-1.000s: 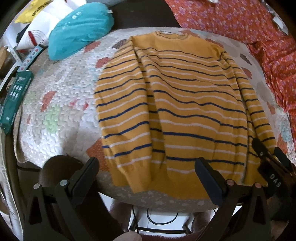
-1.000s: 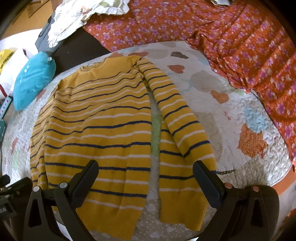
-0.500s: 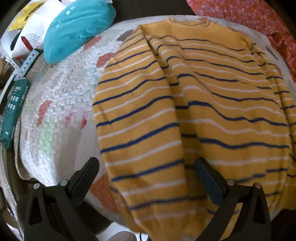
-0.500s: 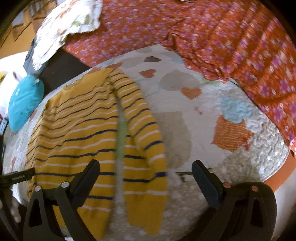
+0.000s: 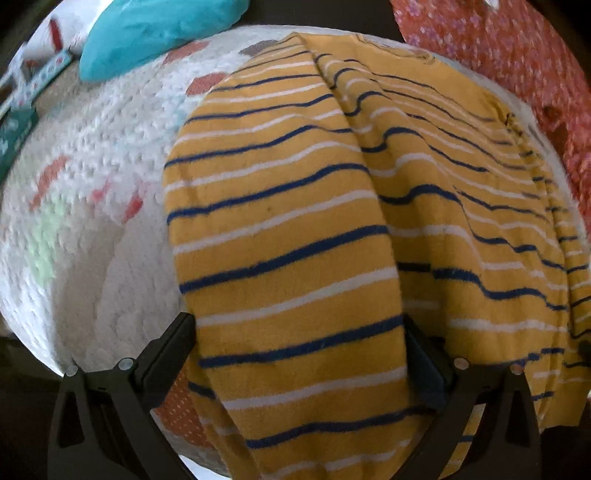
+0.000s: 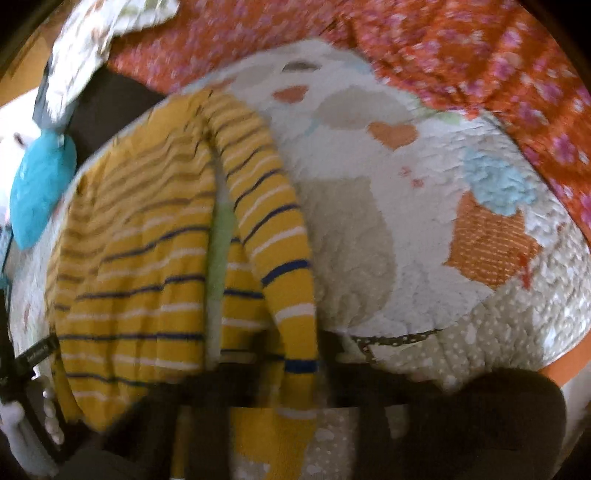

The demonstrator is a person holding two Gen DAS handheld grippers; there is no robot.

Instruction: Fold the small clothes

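The yellow sweater [image 5: 280,229], striped navy and white, is laid lengthwise on the patchwork quilt [image 5: 85,184], collar directed away from the left gripper [image 5: 299,354], hem nearest it. This gripper's fingers are spread wide around the folded-in sleeve. The right gripper [image 6: 295,384] is blurred; whether it is closed on the other sleeve [image 6: 273,229] cannot be told.

A bed covered by a white quilt [image 5: 92,206] with patchwork shapes in orange, beige, blue and green. Along its far and right side lies rumpled orange-red floral fabric [image 6: 480,48]. A teal cushion [image 5: 155,29] sits at the far left corner, near a white floral cloth [image 6: 92,40]. Soft daylight.
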